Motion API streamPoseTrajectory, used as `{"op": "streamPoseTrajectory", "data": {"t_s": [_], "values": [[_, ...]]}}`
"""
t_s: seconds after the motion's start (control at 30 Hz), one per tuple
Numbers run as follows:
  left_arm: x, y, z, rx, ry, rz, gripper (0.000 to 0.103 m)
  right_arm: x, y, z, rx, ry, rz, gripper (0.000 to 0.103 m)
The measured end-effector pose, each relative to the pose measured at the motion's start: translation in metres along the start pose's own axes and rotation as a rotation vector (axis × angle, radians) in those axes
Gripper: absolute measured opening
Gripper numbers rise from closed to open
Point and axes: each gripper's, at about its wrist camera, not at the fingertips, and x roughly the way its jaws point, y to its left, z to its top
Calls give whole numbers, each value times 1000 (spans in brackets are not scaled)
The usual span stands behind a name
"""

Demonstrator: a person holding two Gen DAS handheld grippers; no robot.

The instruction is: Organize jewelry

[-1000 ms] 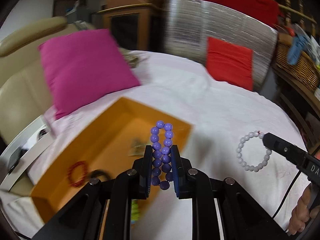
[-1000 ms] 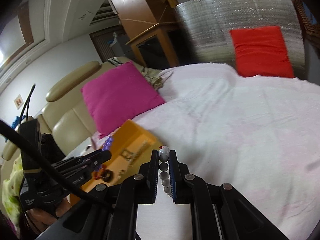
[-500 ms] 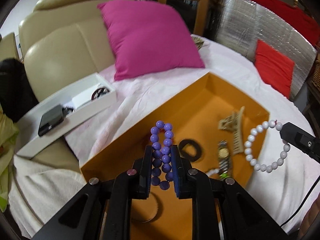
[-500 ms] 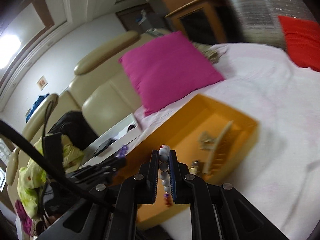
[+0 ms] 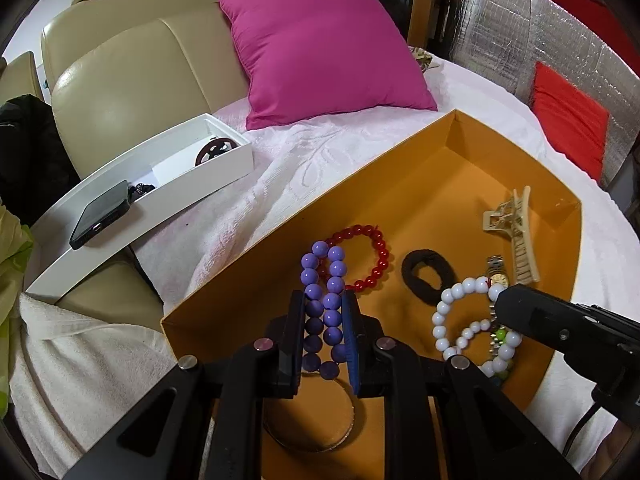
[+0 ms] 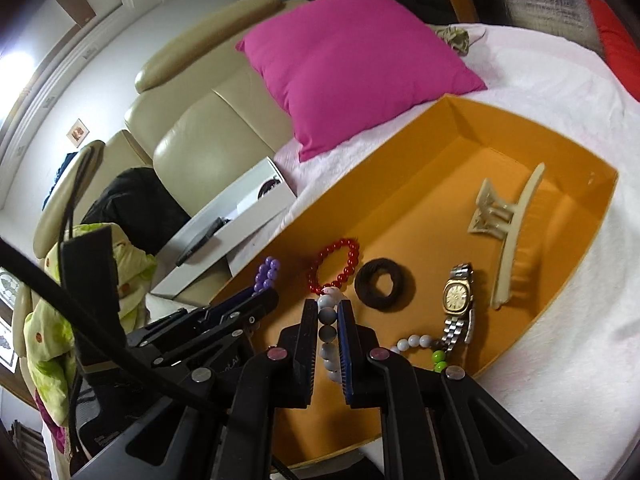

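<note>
My left gripper (image 5: 323, 304) is shut on a purple bead bracelet (image 5: 322, 276), hanging over the near-left part of an orange box (image 5: 304, 216). My right gripper (image 6: 327, 312) is shut on a white bead bracelet (image 6: 327, 334) over the same box (image 6: 560, 280); from the left wrist its black tip (image 5: 520, 312) shows with the white bracelet (image 5: 452, 312) dangling. In the box lie a red bead bracelet (image 5: 380, 252), a black hair tie (image 5: 426, 276), a wristwatch (image 6: 458, 300), a cream hair claw (image 6: 512, 232), a thin bangle (image 5: 312, 440) and a white-and-green bead bracelet (image 6: 424, 346).
The box rests on a white bedspread (image 5: 304, 160). A pink pillow (image 5: 320, 44) leans against a beige headboard (image 5: 132, 80). A white tray (image 5: 160, 184) with a phone (image 5: 100, 220) sits at the left. A red cushion (image 5: 568, 120) lies far right.
Both grippers swung left and down from the open bedspread to above the orange box, each keeping its bracelet. The box interior with its jewelry has come into view.
</note>
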Motion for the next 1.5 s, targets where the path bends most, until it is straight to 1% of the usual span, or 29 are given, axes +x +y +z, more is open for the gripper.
{"op": "streamPoseTrajectory", "data": {"t_s": [0.3,0.47,0.67,0.7,0.73,0.77,0.8,0.83,0.87,0.9,0.97,1.1,1.17,1.2,1.27,1.37,1.5], "values": [[14,0,-3,5,22,22,19,27,-13,1,29,40,-38,11],[23,-3,-5,12,42,31,19,33,-18,2,27,52,-57,11],[33,-5,-5,11,76,44,19,33,-17,3,2,46,-90,12],[32,-6,-5,14,77,51,23,32,-18,3,0,48,-96,12],[31,-6,-4,17,76,58,32,30,-19,4,0,50,-95,12],[27,-7,-3,19,67,65,37,28,-19,4,3,50,-94,15],[23,-8,-3,19,56,70,47,25,-20,4,6,47,-91,21],[17,-10,-2,23,36,76,53,21,-21,4,10,42,-85,27],[10,-12,-1,29,18,84,55,17,-21,4,12,37,-80,41],[3,-14,0,37,3,89,57,10,-21,3,10,25,-81,53],[-11,-20,2,53,-25,102,57,-7,-21,1,-3,-13,-94,54],[-47,-33,5,77,-88,130,68,-41,-24,-2,4,-56,-85,54],[-67,-40,6,90,-123,141,72,-63,-24,-3,5,-88,-81,54],[-78,-45,6,98,-137,153,76,-73,-23,-4,2,-102,-82,54],[-99,-54,5,116,-170,178,77,-93,-20,-6,-8,-126,-88,54],[-122,-64,2,132,-201,194,79,-122,-12,-12,-34,-152,-128,54],[-156,-77,-5,129,-227,171,81,-155,3,-24,-79,-178,-182,55]]}}
